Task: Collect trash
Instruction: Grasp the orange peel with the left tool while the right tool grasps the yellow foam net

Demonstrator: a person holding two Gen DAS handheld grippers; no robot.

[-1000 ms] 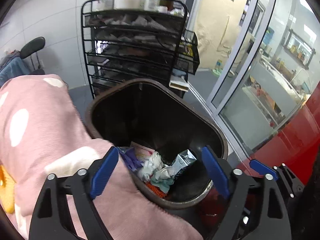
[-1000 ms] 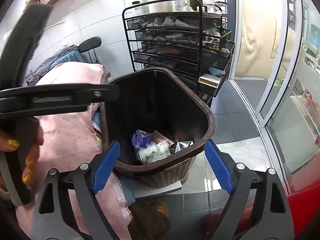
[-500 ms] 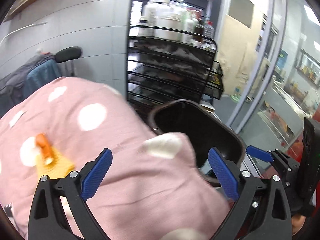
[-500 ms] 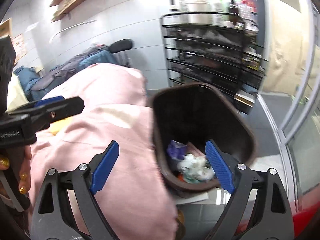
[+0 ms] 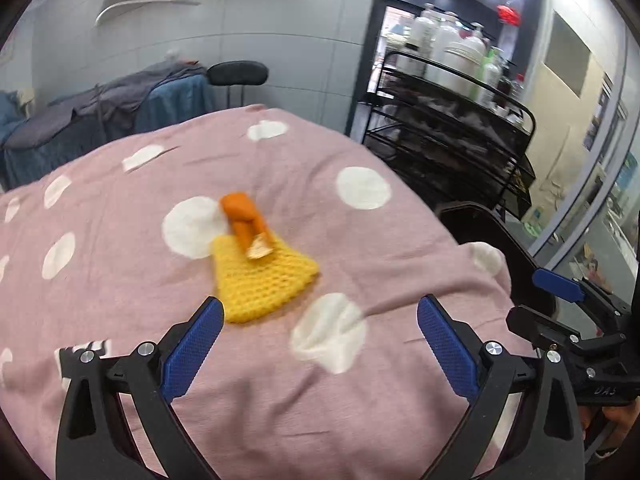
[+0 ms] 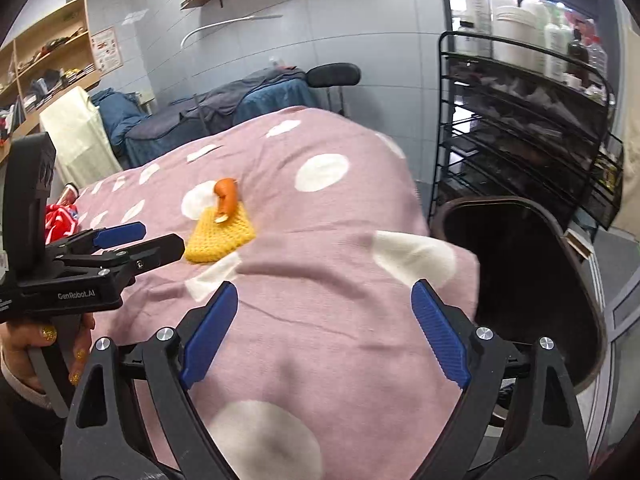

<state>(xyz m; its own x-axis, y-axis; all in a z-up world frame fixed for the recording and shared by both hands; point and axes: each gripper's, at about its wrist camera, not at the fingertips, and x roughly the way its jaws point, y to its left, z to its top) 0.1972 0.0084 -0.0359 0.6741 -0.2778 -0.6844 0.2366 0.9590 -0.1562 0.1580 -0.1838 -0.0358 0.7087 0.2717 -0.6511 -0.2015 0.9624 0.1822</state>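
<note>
**Operator:** Report the state of both tools.

**Technician:** The left gripper (image 5: 318, 354) has its 2 blue-padded jaws spread wide with nothing between them; it hovers over the pink blanket with white dots (image 5: 120, 260). The right gripper (image 6: 324, 338) is likewise wide open and carries nothing, poised above the same blanket near its edge.

**Operator:** Locate the trash.

**Technician:** 1 orange peel-like scrap (image 5: 244, 218) lies on a yellow knitted triangular cloth (image 5: 262, 280), both resting on top of the blanket, just ahead of the left gripper. In the right wrist view the orange scrap (image 6: 225, 196) and the yellow cloth (image 6: 218, 238) sit well ahead and to the left. The dark brown plastic bin (image 6: 532, 280) stands beside the blanket, on the right; its contents are not visible here.

**Operator:** Current step?

**Technician:** Judged as approach to the next item; no grasp is made yet.

**Operator:** Next move?

**Technician:** Likely: advance the left gripper, lower the jaws around the orange scrap, and close without pinching the knitted cloth or the blanket. Whether the cloth counts as trash cannot be determined.
</note>
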